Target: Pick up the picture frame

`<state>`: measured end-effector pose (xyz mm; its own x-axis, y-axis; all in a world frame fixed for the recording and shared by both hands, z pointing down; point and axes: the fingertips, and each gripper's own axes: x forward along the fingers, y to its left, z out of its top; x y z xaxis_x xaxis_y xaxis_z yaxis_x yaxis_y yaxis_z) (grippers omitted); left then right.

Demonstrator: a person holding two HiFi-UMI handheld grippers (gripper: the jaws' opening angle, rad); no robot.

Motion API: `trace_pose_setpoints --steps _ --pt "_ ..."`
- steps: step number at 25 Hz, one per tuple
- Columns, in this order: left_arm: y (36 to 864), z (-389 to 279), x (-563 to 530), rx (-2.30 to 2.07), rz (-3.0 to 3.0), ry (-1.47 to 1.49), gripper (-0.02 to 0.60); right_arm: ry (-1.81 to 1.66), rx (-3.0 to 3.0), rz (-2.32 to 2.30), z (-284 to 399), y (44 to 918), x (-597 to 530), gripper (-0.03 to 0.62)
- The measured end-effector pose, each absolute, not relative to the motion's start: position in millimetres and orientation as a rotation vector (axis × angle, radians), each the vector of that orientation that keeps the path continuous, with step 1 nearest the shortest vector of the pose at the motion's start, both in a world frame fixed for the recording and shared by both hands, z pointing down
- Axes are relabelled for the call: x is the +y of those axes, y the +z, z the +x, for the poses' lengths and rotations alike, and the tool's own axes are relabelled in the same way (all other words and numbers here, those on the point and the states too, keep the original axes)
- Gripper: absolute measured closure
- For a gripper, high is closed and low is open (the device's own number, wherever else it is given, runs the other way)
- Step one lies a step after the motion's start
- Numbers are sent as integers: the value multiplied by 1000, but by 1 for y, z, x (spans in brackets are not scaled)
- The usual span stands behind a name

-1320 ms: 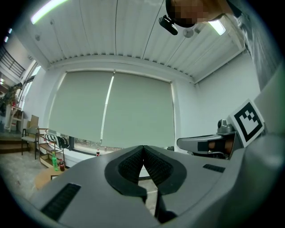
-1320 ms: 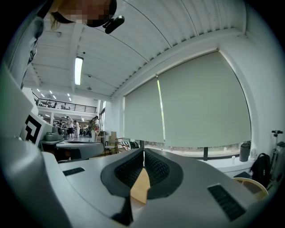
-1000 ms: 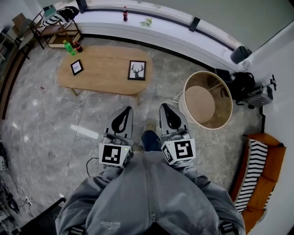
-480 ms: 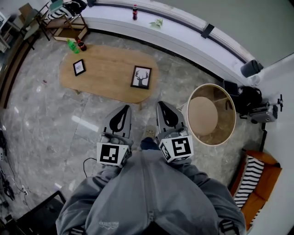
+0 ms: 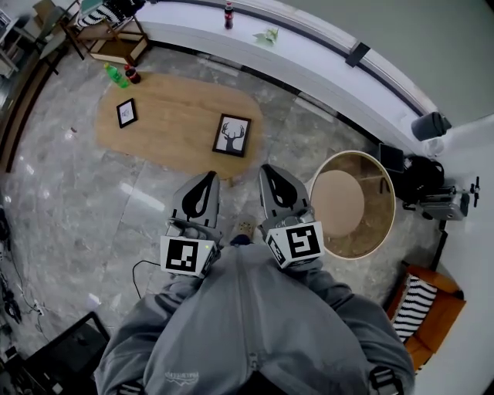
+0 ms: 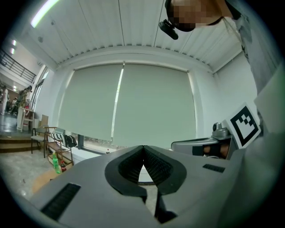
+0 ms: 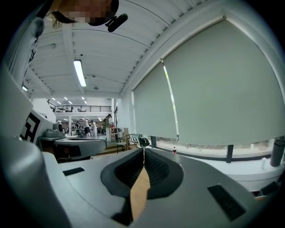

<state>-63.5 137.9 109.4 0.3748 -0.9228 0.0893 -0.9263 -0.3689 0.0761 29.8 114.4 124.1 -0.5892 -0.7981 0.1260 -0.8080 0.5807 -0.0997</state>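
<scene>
The left gripper (image 5: 209, 177) and right gripper (image 5: 265, 168) sit side by side in front of a grey jacket (image 5: 247, 332). Each is smooth grey plastic with a marker cube at its back. Both have their ribbed black pads pressed tip to tip, with nothing between them. Under them is a glossy grey marble floor (image 5: 77, 208). Just past their tips stands a low oval table (image 5: 170, 100) of pale wood. The frame (image 5: 232, 136) lies flat near the table's right end, apart from both grippers. It is a rectangle with a thin black edge around a white print of a dark antlered deer head. A small frame (image 5: 126, 113), also black-edged, lies toward the left end. To the right is a round table (image 5: 363, 235) with a raised wooden rim. Beyond the oval table, a green bottle (image 5: 114, 75) and a dark bottle (image 5: 132, 74) stand on the floor. Farthest off, a long curved white ledge (image 5: 309, 58) carries a cola bottle (image 5: 228, 13).
</scene>
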Motion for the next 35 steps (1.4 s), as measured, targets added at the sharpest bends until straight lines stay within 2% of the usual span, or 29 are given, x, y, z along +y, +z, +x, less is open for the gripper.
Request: trace_pose_setpoints --steps 16,35 --pt "116 -70 72 -1687 2488 89 565 257 -2715 1468 43 133 46 563" --pt "152 -136 -157 -1209 2706 160 565 313 -2466 1792 -39 161 -149 563"
